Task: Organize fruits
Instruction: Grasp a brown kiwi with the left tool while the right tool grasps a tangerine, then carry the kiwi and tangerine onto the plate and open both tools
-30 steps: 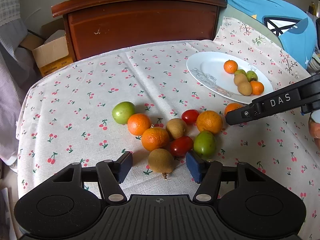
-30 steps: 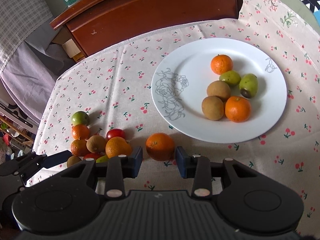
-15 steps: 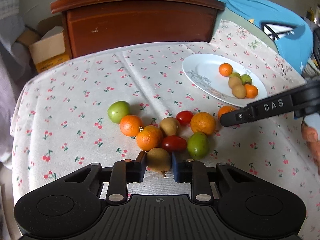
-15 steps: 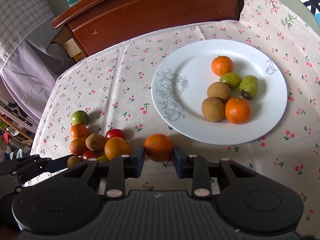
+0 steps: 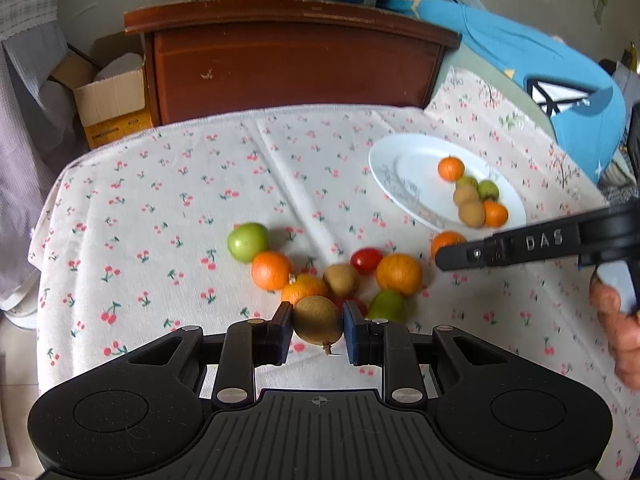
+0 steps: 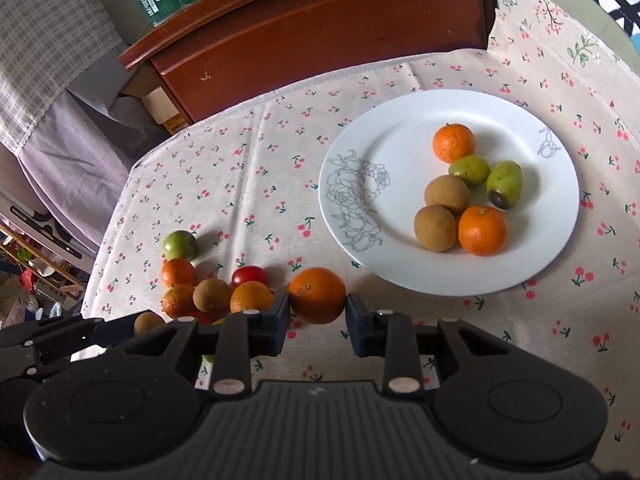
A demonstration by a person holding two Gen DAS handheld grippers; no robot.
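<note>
Brown kiwi-like fruit [image 5: 318,320] sits at the near edge of the loose fruit pile [image 5: 340,276] on the cherry-print cloth [image 5: 160,200], pinched between the left gripper's [image 5: 317,326] pads. Orange [image 6: 317,295], just short of the white plate [image 6: 400,272], is clamped by the right gripper [image 6: 317,316]. Both jaws are narrowed onto fruit.

Two wrist fisheyes, both close above one cloth-covered table, angled down and forward.

The left view sat behind the left gripper [image 5: 318,322], facing the wooden headboard [image 5: 292,68], with the plate [image 5: 404,168] off to its right. The right view sat behind the right gripper [image 6: 318,314], nearer that plate [image 6: 400,264]. Both shared the plate, the loose fruit pile [image 5: 340,276] [image 6: 212,292], the tablecloth [image 5: 160,200] and the headboard, and each caught the other tool at its edge.
</note>
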